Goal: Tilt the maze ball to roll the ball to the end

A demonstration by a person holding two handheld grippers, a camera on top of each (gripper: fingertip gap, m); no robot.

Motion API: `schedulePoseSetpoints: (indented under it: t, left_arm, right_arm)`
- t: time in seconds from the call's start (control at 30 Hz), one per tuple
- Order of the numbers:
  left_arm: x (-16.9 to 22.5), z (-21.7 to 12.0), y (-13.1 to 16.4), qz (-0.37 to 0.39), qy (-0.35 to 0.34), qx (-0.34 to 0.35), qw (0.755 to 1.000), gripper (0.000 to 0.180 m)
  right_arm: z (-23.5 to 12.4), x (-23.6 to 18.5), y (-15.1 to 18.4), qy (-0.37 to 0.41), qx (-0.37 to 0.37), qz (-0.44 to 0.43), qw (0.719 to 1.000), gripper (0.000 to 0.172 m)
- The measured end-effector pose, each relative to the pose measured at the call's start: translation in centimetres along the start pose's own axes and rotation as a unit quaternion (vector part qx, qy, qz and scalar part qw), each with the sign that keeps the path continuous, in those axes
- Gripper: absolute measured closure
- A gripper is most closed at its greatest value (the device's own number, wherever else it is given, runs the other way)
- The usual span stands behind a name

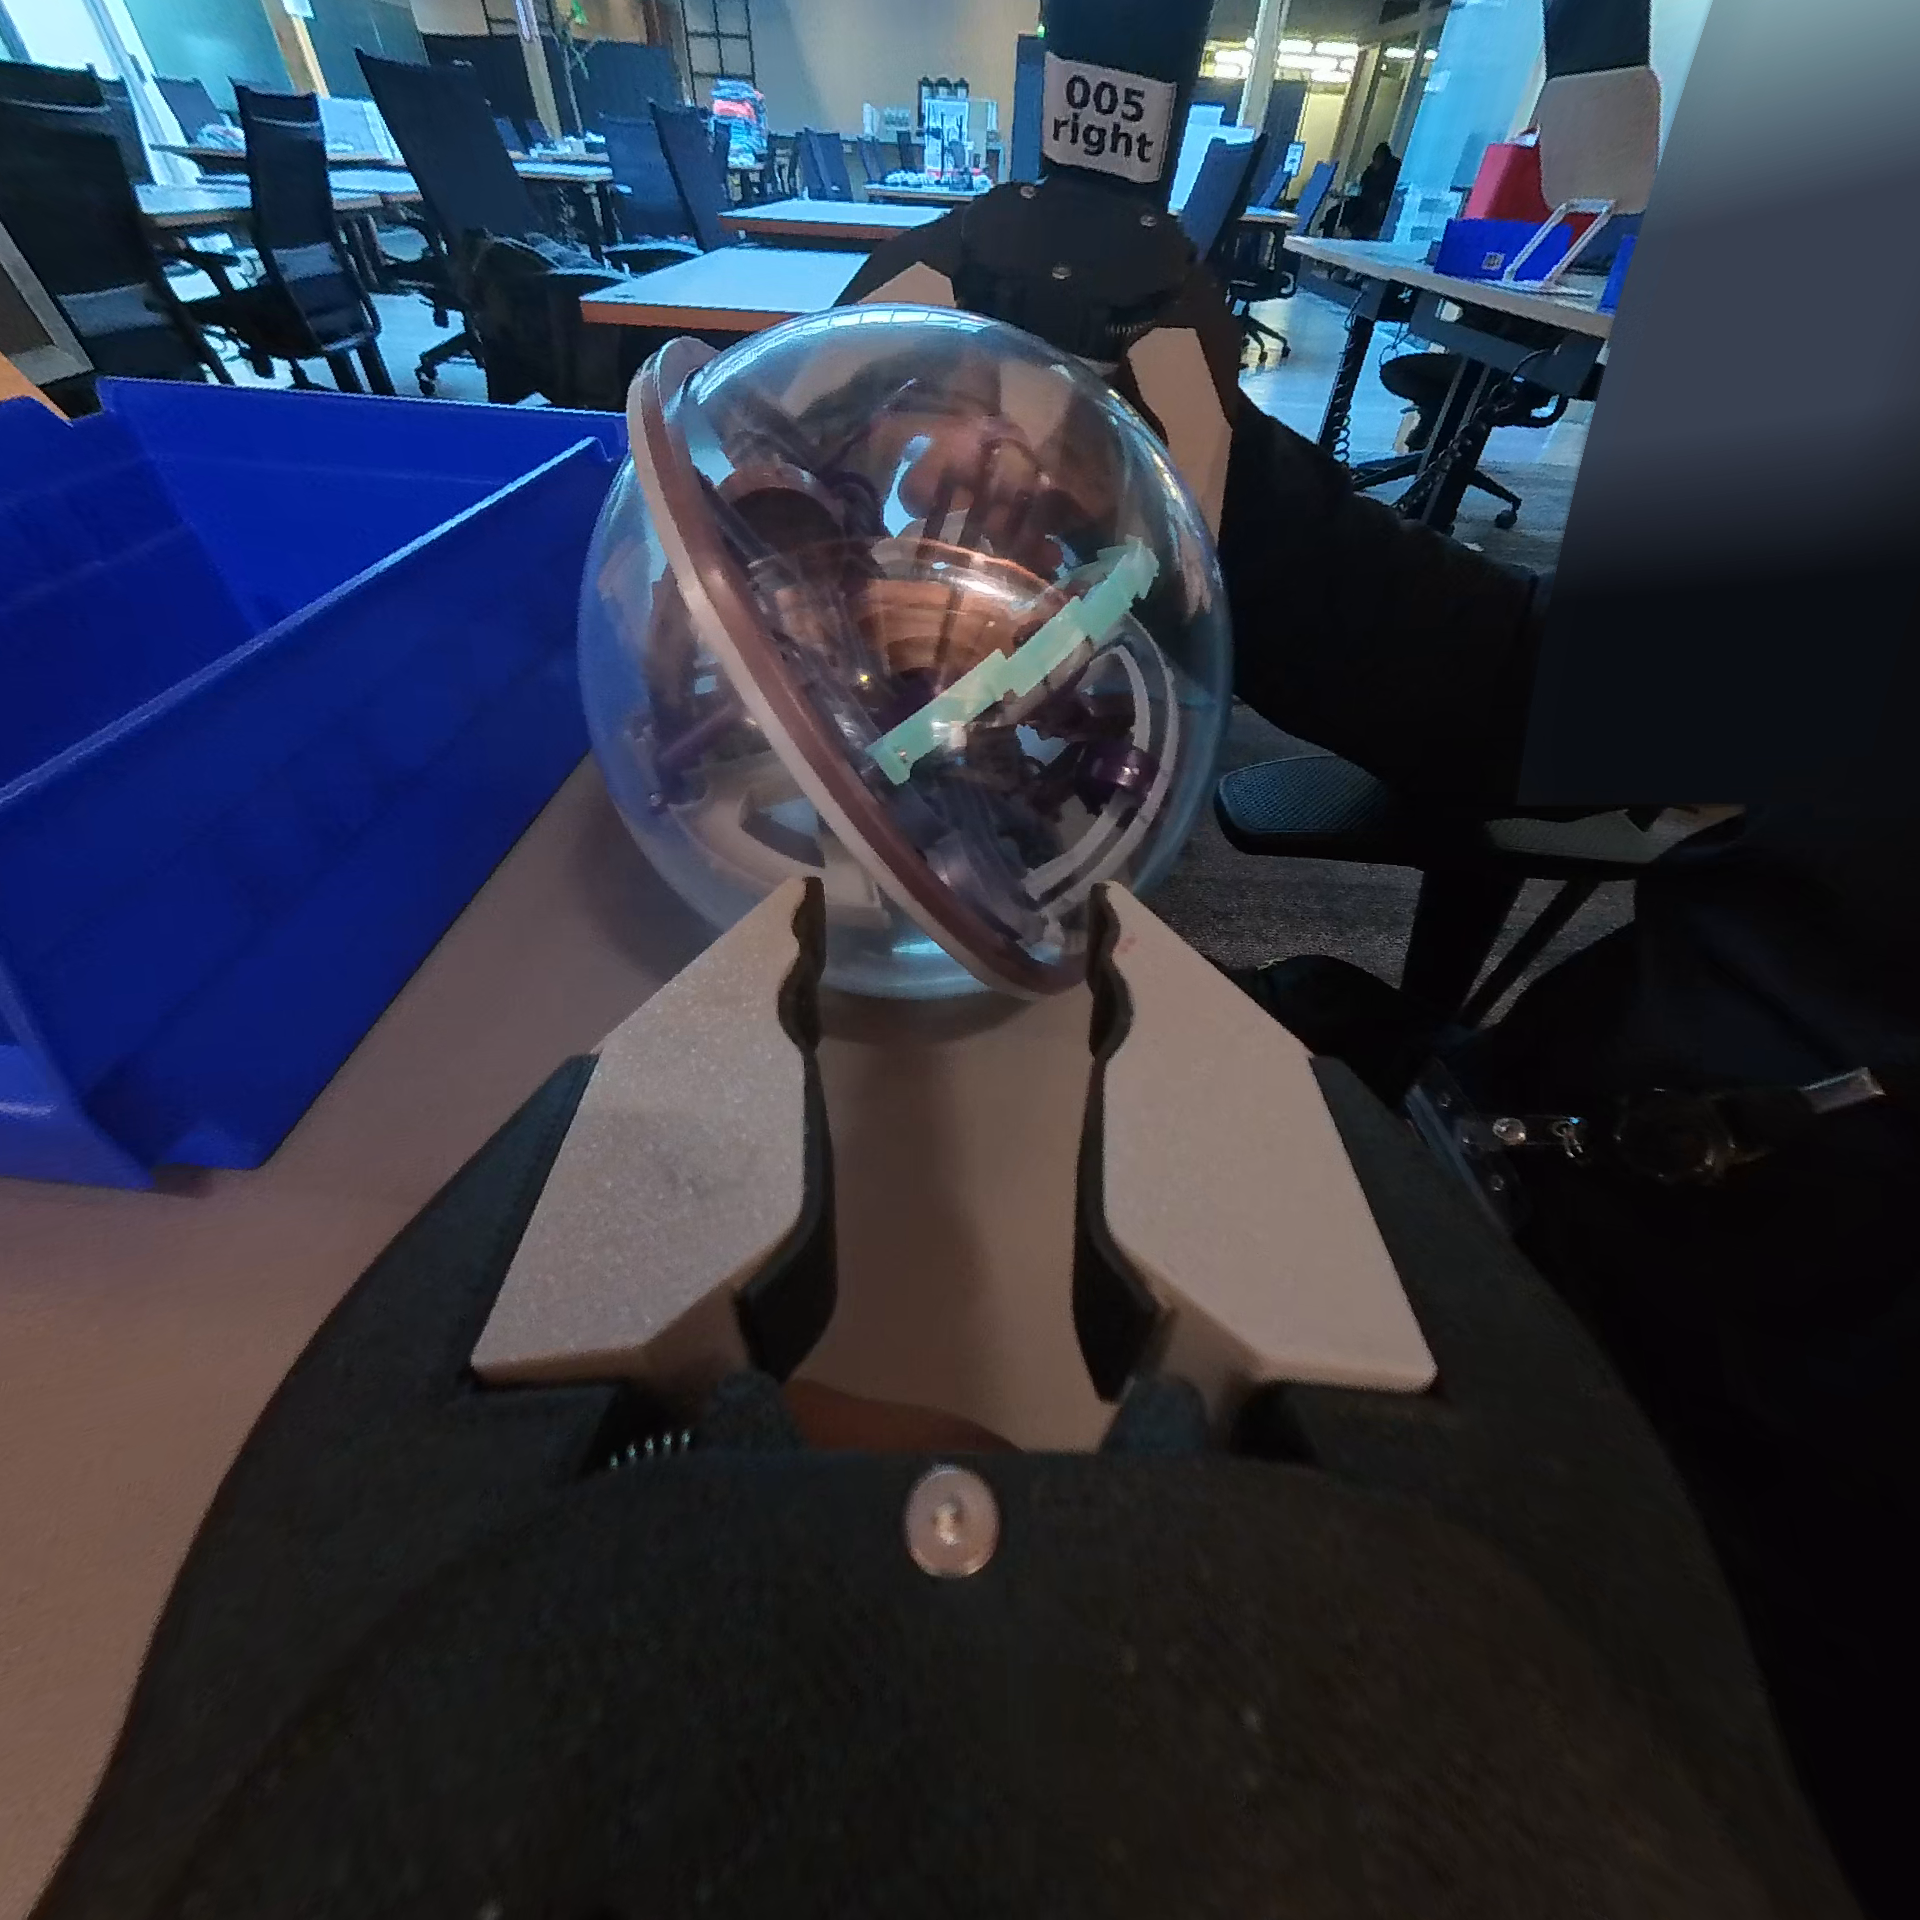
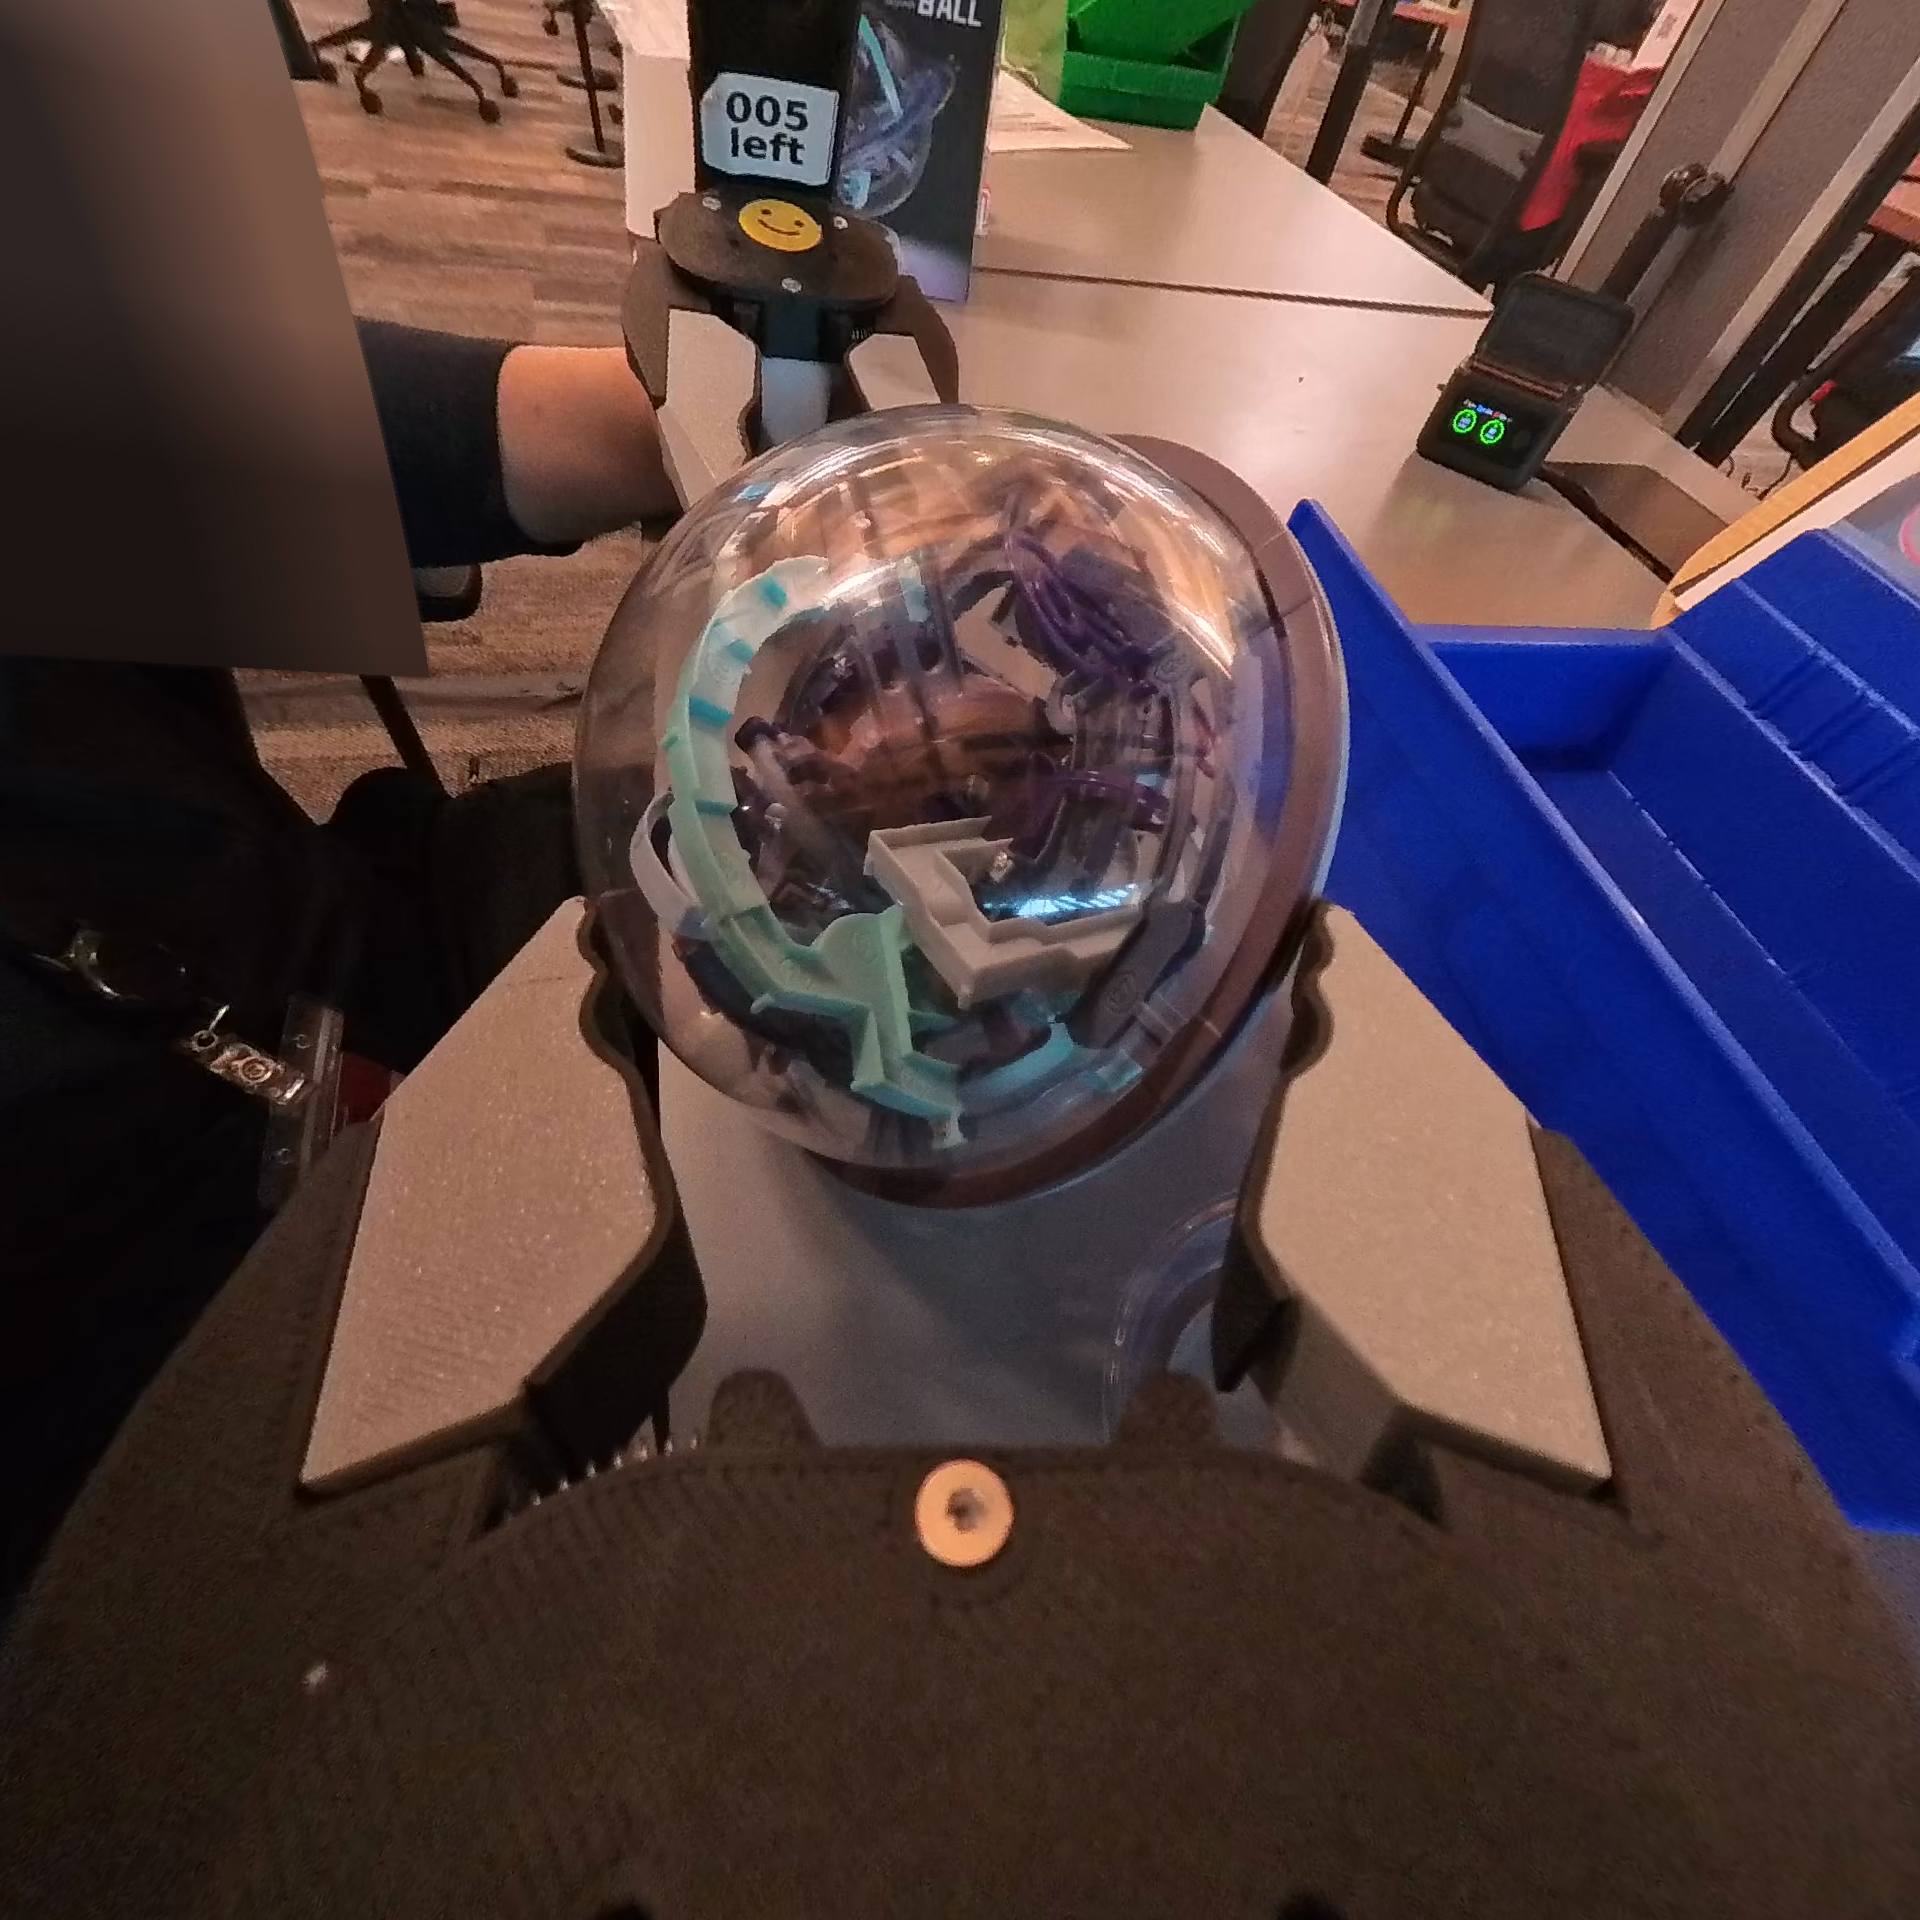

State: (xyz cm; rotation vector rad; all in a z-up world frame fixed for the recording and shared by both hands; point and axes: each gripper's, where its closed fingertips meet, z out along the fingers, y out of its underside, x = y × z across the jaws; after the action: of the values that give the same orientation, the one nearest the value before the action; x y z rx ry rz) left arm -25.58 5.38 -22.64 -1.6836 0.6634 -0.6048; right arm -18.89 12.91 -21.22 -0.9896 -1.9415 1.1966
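Two grippers on one maze ball

Two grippers face each other across the maze ball (image 2: pixel 940 810), a clear sphere with a dark rim band and mint, purple and grey tracks inside.

Right gripper (image 2: pixel 956 940): jaws spread wide, both pads pressed on opposite sides of the sphere, so it's gripping the ball. Ball sits between the fingertips above the table (image 2: pixel 1195 416); the rim band is tilted, running diagonally.

Left gripper (image 1: pixel 951 914): jaws partly open, tips right at the near lower edge of the ball. Can't tell whether its pads actually touch the shell; from the right wrist view its fingers go behind the ball and are hidden.

Small silvery ball (image 2: pixel 1000 860) shows in the grey angular channel near the centre of the sphere, right wrist view only.

Blue bin (image 1: pixel 260 665) sits on the table just beside the ball, on its left seen from the left gripper. Small black device with a lit green screen (image 2: pixel 1486 426) is farther back on the table. Office chairs (image 1: pixel 312 260) and desks fill the far background.
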Motion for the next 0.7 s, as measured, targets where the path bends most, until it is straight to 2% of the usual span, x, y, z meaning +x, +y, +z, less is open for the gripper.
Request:
schedulePoseSetpoints:
  t: [0.03,0.13,0.3,0.43,0.57,0.7]
  left_arm:
    - [0.0,0.0,0.0,0.000,0.000,0.000,1.000,0.132]
    - [0.0,0.0,0.0,-0.001,-0.001,0.000,1.000,0.133]
    - [-0.2,0.3,0.4,0.001,-0.008,-0.015,1.000,0.129]
    - [-0.2,0.2,0.3,0.000,-0.006,-0.010,1.000,0.134]
    - [-0.2,-0.3,-0.4,0.006,-0.005,0.015,1.000,0.156]
    - [-0.1,-0.2,-0.3,0.008,-0.003,0.013,1.000,0.159]
  right_arm:
    - [0.0,0.0,0.0,0.000,0.000,0.000,1.000,0.048]
    - [0.0,-0.1,0.0,-0.001,0.000,-0.006,1.000,0.048]
    - [-0.1,-1.1,-0.3,0.000,0.011,-0.082,0.997,0.047]
    - [-0.1,-1.3,-0.4,0.013,-0.001,-0.111,0.994,0.047]
    - [-0.1,-1.5,-0.5,0.011,0.002,-0.115,0.993,0.047]
    - [-0.2,-1.3,-0.4,0.008,0.008,-0.109,0.994,0.047]
